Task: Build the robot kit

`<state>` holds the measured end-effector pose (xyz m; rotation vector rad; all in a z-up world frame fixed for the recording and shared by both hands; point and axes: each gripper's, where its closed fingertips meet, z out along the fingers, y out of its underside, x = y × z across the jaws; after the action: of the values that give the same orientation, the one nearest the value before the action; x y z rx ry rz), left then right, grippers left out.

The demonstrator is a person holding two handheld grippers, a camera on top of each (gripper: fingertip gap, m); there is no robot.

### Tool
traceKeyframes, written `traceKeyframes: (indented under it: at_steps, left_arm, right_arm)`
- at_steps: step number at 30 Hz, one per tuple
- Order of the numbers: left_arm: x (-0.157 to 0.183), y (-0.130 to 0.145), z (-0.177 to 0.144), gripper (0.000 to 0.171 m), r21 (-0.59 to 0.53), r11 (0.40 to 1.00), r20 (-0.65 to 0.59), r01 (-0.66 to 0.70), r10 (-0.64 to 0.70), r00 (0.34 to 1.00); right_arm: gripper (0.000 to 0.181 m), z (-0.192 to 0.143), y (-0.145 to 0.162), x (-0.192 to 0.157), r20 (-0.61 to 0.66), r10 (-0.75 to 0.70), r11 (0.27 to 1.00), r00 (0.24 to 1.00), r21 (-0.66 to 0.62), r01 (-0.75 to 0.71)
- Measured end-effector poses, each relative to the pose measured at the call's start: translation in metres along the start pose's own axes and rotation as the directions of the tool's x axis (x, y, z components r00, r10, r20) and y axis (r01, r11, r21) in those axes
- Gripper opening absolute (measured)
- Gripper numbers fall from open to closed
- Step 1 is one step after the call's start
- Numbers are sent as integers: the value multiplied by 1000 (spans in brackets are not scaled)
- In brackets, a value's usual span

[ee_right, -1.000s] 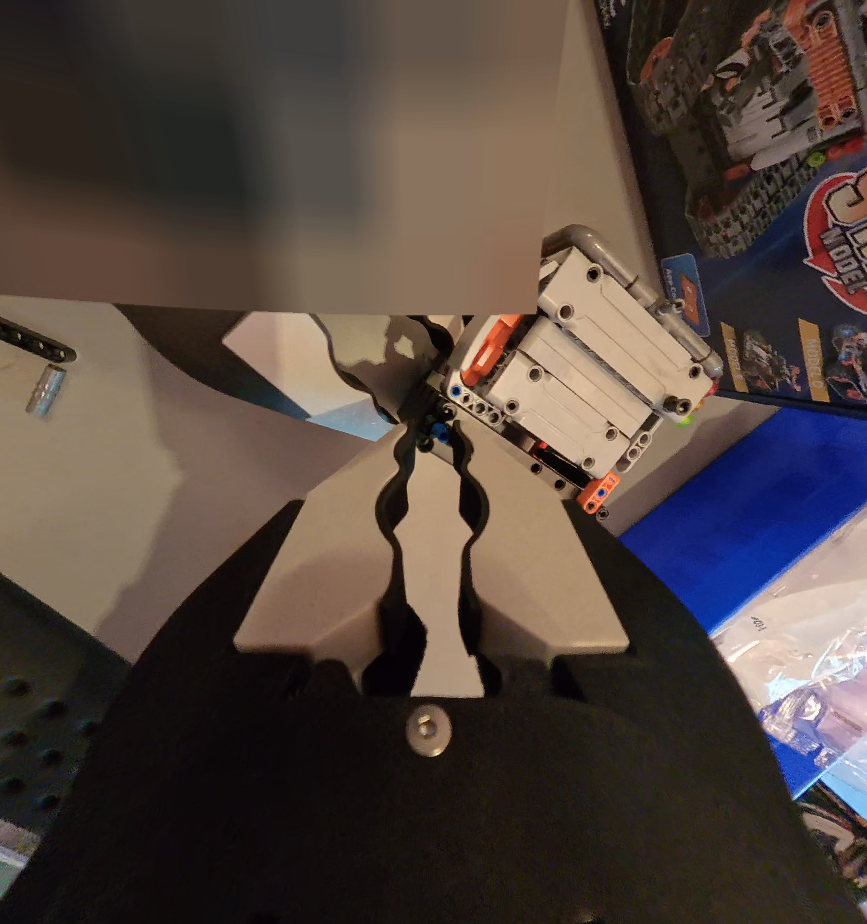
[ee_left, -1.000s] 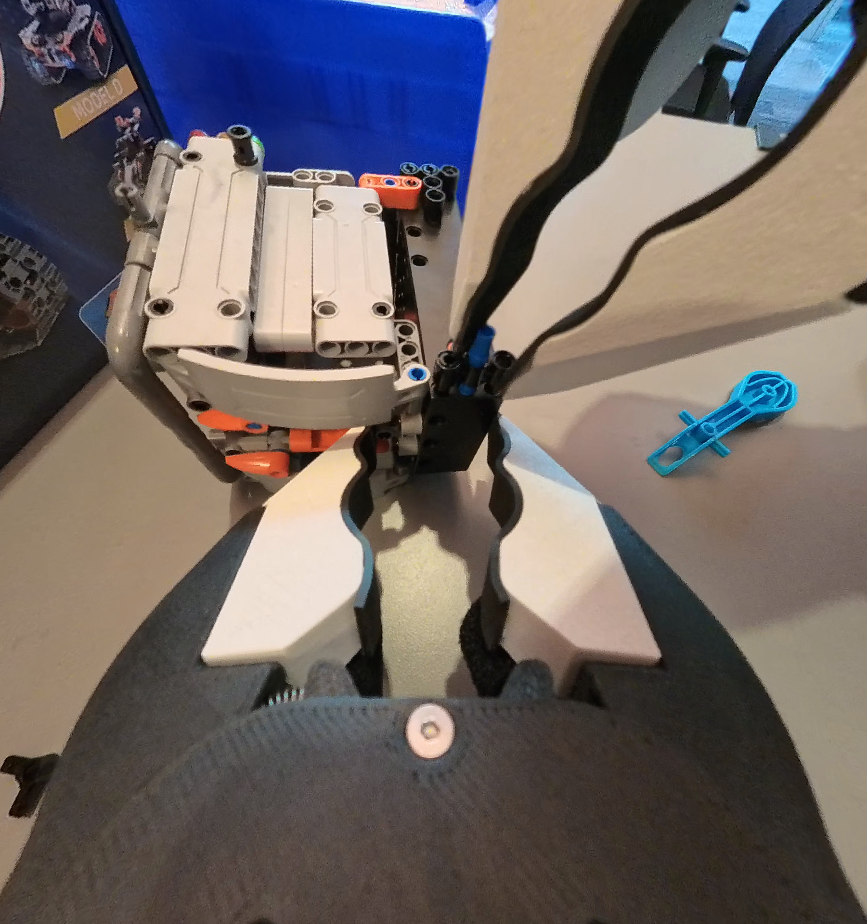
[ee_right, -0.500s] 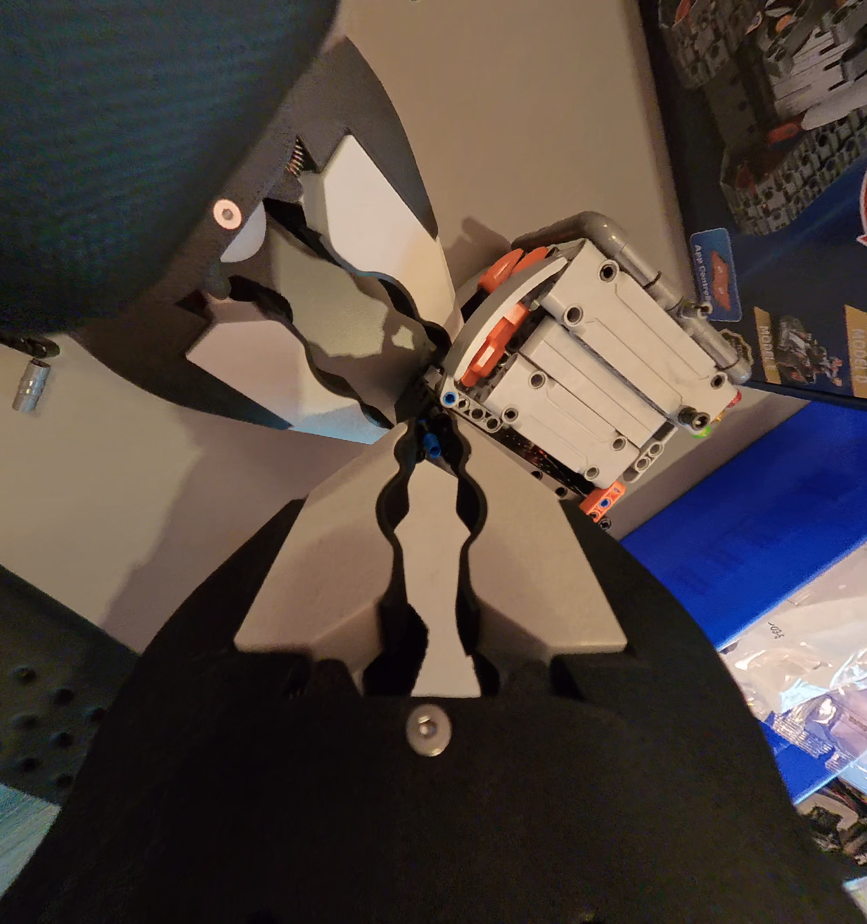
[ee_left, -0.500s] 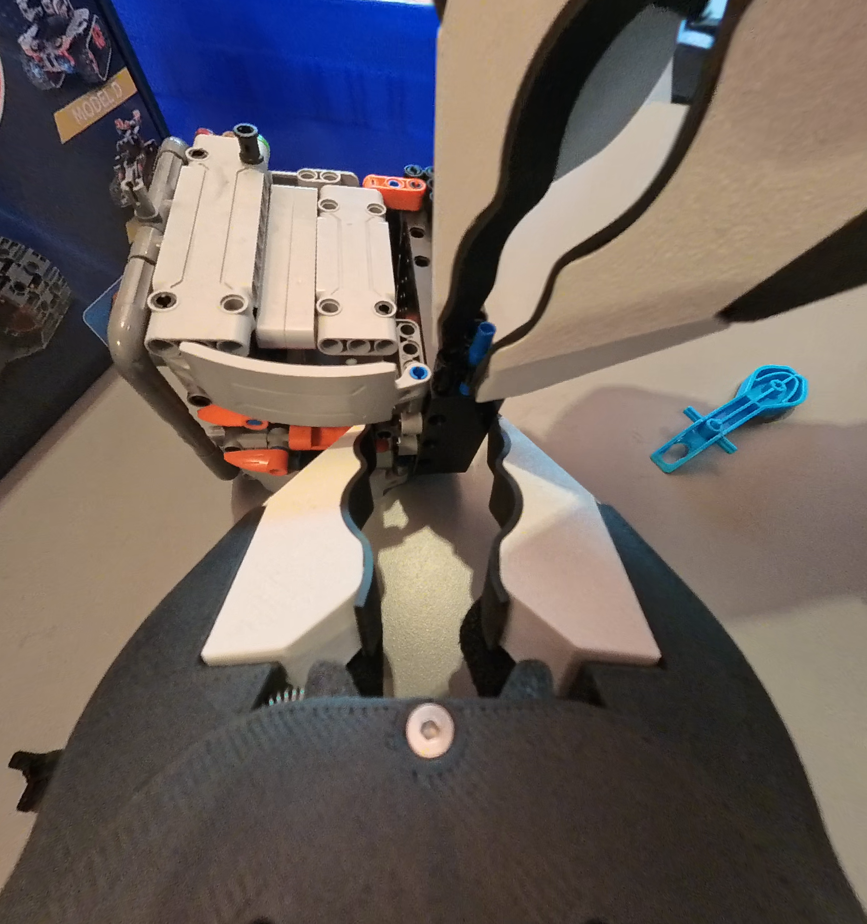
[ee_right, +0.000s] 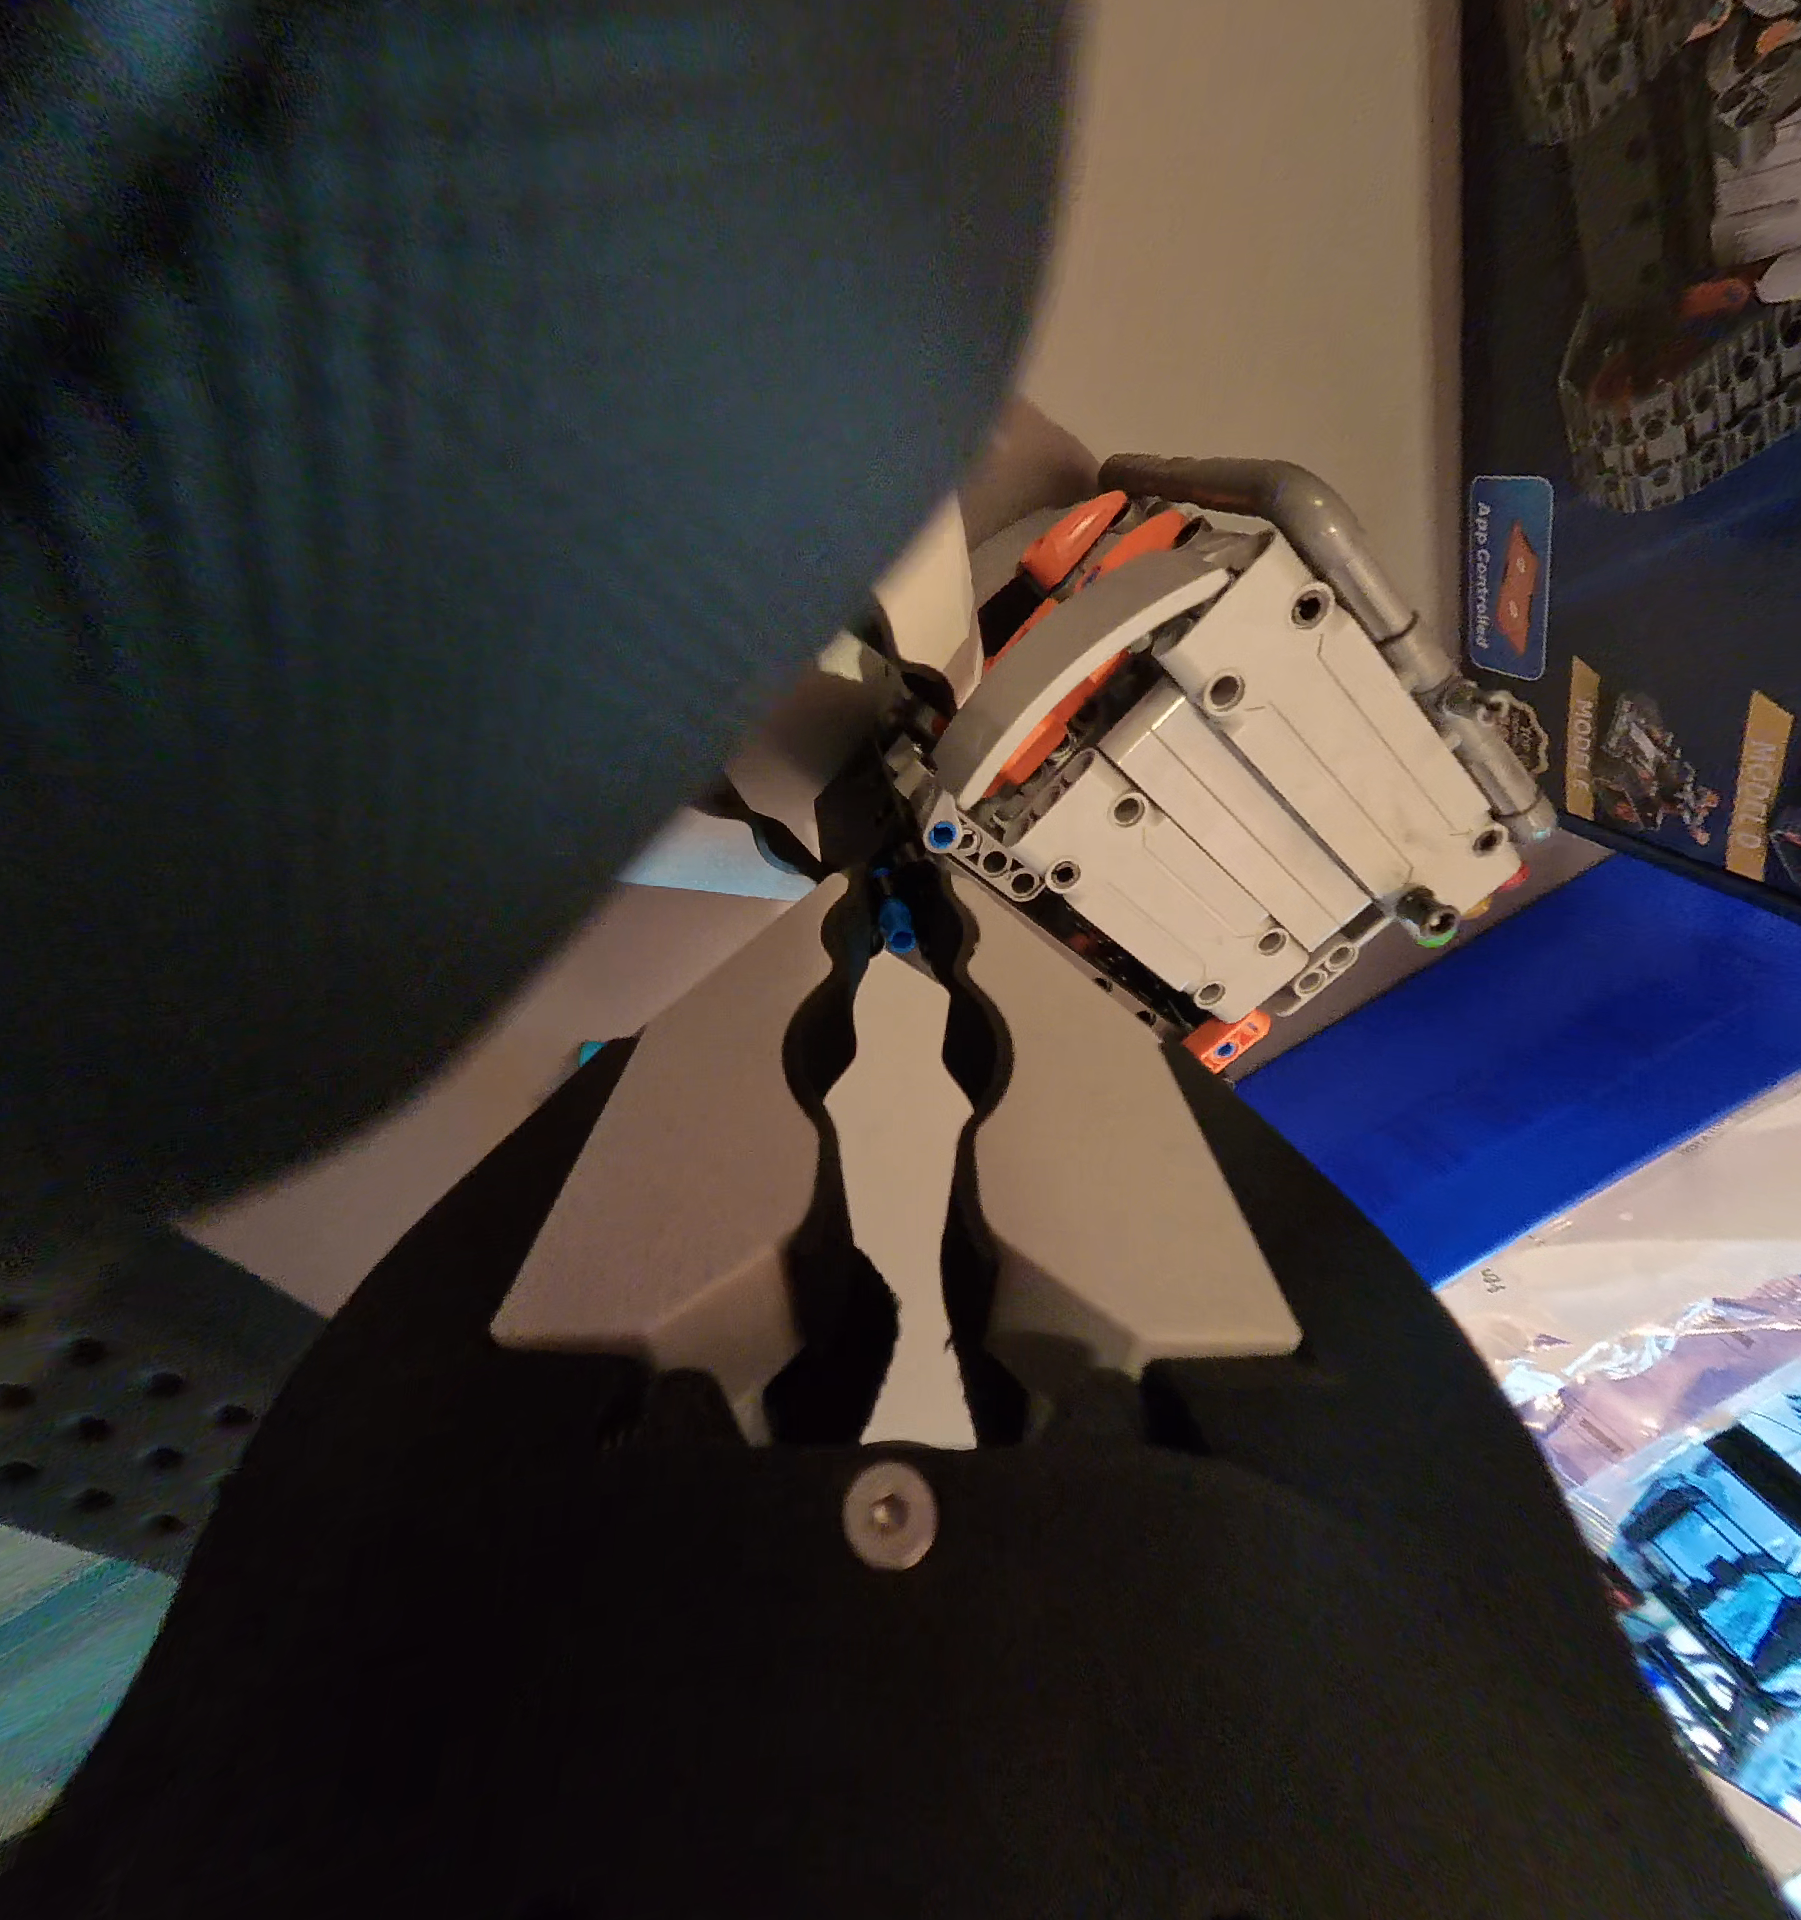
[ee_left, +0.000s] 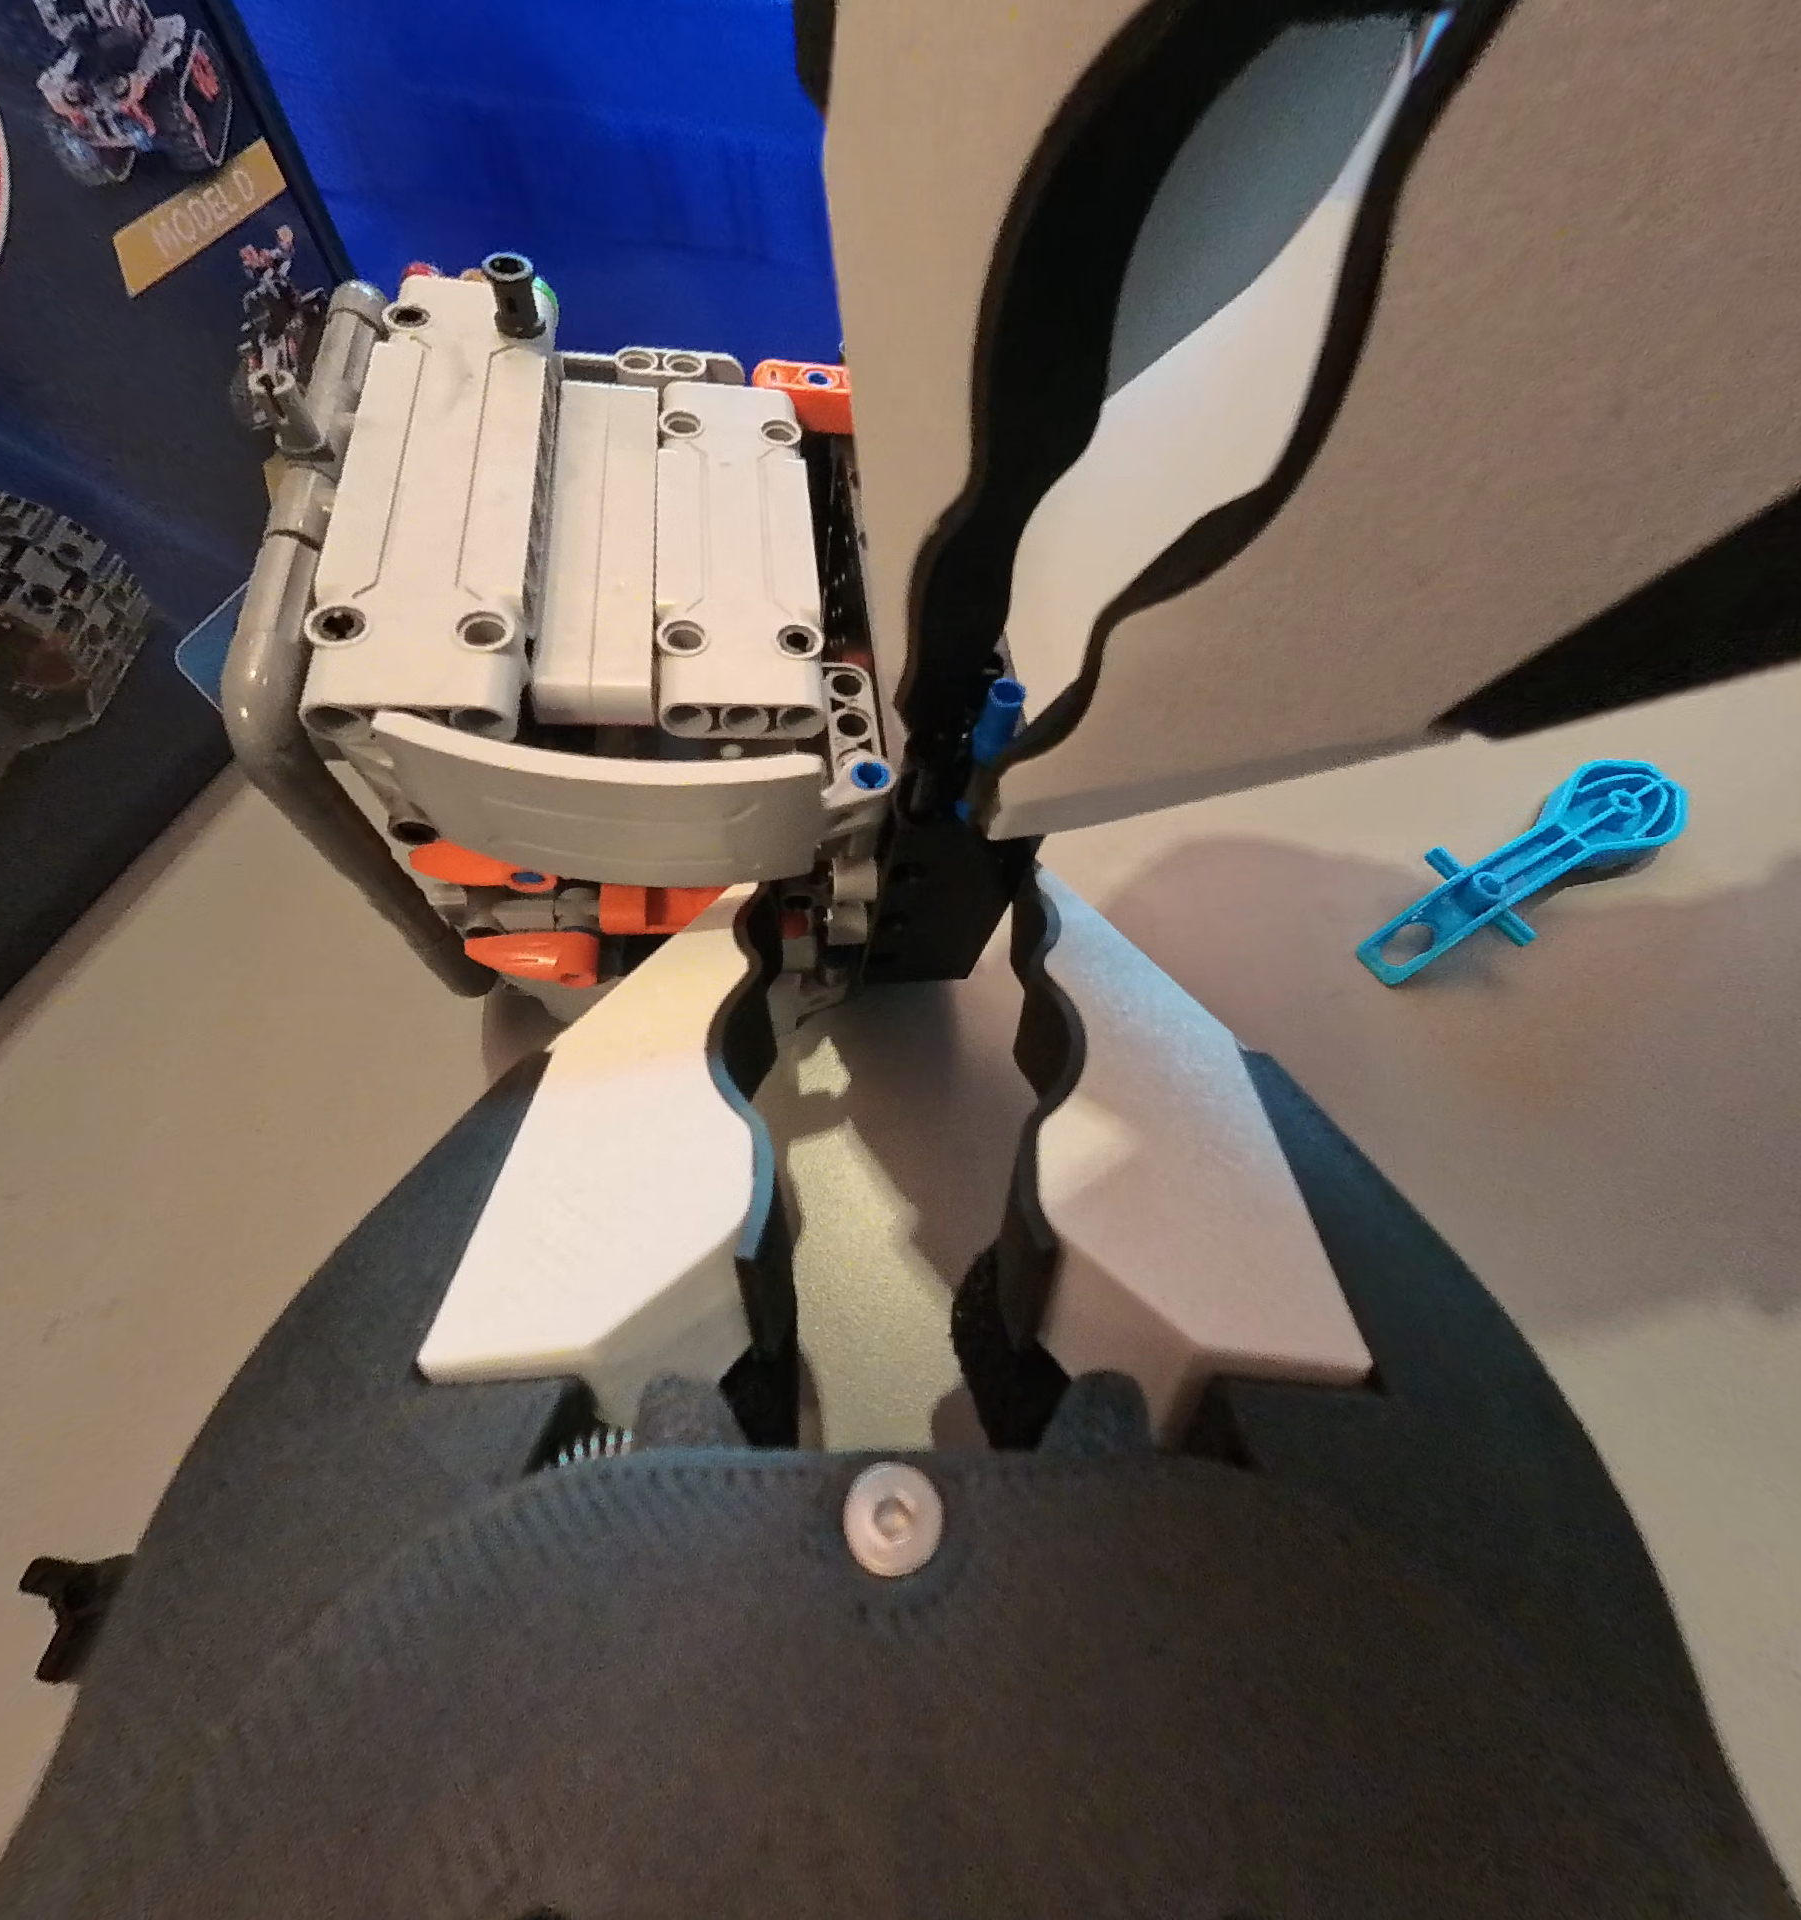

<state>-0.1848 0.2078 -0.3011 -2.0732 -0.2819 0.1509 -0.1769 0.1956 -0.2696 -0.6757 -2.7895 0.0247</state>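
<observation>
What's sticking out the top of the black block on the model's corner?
A blue pin stands up from the black block, between the right tool's fingertips. Those fingers hide the rest of the block's top.

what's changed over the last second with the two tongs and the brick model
The right tongs closed in further on the small blue pin beside the black block, swinging more upright over the model. The left tongs stayed clamped on that block, and the grey brick model and blue plastic tool didn't move.
</observation>
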Motion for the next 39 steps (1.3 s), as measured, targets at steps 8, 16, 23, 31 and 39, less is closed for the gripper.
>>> traceKeyframes:
  at_steps: [8, 16, 23, 31, 39]
  left_arm:
    - [-8, 1, 4, 44, -20, 999, 51, -30, 31, 998]
    - [-6, -3, 3, 44, 13, 999, -12, 43, -42, 999]
    - [-6, -4, 2, 43, 21, 998, -29, 63, -62, 998]
    - [-2, -4, 2, 43, 16, 998, -30, 60, -60, 998]
    - [3, -3, 2, 43, 10, 999, -35, 42, -42, 999]
  right_arm:
    - [14, 6, -2, 3, -55, 51, 993, 997, 108, -44]
    - [31, -18, -2, 1, -71, 82, 969, 994, 241, -62]
    - [6, -34, -4, -5, -75, 145, 911, 987, 398, -104]
    - [8, -31, 0, -5, -100, 254, 851, 962, 495, -174]
    - [9, -20, -7, -4, -263, 143, 903, 954, 429, -18]
